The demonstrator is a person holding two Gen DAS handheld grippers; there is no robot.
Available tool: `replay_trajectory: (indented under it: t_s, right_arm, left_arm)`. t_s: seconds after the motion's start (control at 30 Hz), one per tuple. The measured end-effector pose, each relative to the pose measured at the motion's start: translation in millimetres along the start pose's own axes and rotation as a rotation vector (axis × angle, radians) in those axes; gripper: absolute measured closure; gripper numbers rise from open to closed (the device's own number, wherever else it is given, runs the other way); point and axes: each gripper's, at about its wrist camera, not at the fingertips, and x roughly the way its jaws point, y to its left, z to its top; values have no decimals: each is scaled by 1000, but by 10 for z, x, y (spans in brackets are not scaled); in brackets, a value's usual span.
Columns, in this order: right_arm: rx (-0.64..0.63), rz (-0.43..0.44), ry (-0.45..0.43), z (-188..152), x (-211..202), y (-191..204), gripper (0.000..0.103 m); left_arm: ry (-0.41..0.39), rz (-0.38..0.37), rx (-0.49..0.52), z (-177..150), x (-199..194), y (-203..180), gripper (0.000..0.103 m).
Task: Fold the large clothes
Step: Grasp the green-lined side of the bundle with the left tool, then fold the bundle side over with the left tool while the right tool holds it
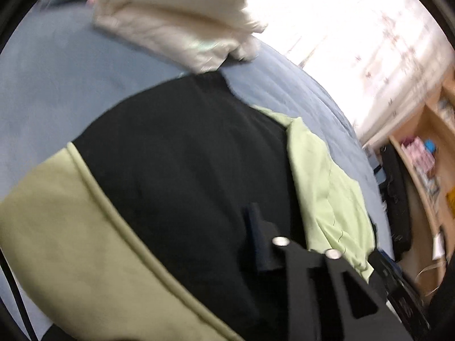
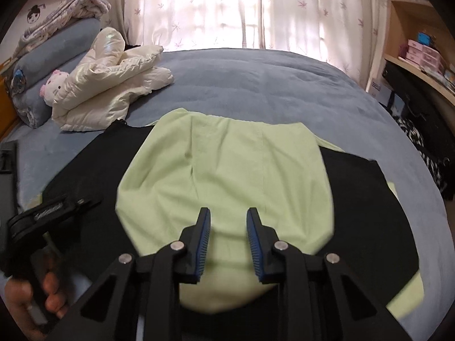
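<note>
A black and light-green garment (image 2: 227, 170) lies spread on the blue bed (image 2: 270, 85), with a green panel folded over its black middle. My right gripper (image 2: 228, 218) is open and empty, hovering just above the green panel. In the left wrist view the same garment (image 1: 176, 170) fills the frame, blurred by motion. Only one finger (image 1: 261, 241) of my left gripper shows there, so its opening is unclear. The left gripper's body (image 2: 42, 213) appears in the right wrist view at lower left, held by a hand, its fingers hidden.
A folded cream puffer jacket (image 2: 113, 85) lies at the bed's far left, beside a pink plush toy (image 2: 54, 85) and rolled blue bedding (image 2: 51, 54). Wooden shelves (image 2: 421, 51) stand to the right. A curtained window (image 2: 241, 8) is behind the bed.
</note>
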Motion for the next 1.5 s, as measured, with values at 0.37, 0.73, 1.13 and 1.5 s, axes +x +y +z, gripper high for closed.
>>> replay_trajectory:
  t_s: [0.37, 0.73, 1.13, 1.5]
  right_arm:
    - [77, 107, 115, -326, 324, -86, 88]
    - [318, 293, 131, -473, 267, -465, 88]
    - [614, 92, 82, -1105, -799, -1989, 88]
    - [668, -44, 56, -1362, -1015, -2389, 88]
  left_arm:
    - [-176, -49, 422, 198, -530, -1077, 94]
    - [-111, -217, 671, -202, -398, -2367, 94]
    - [88, -325, 823, -1118, 211, -3318, 94]
    - [156, -237, 917, -1902, 511, -3613, 94]
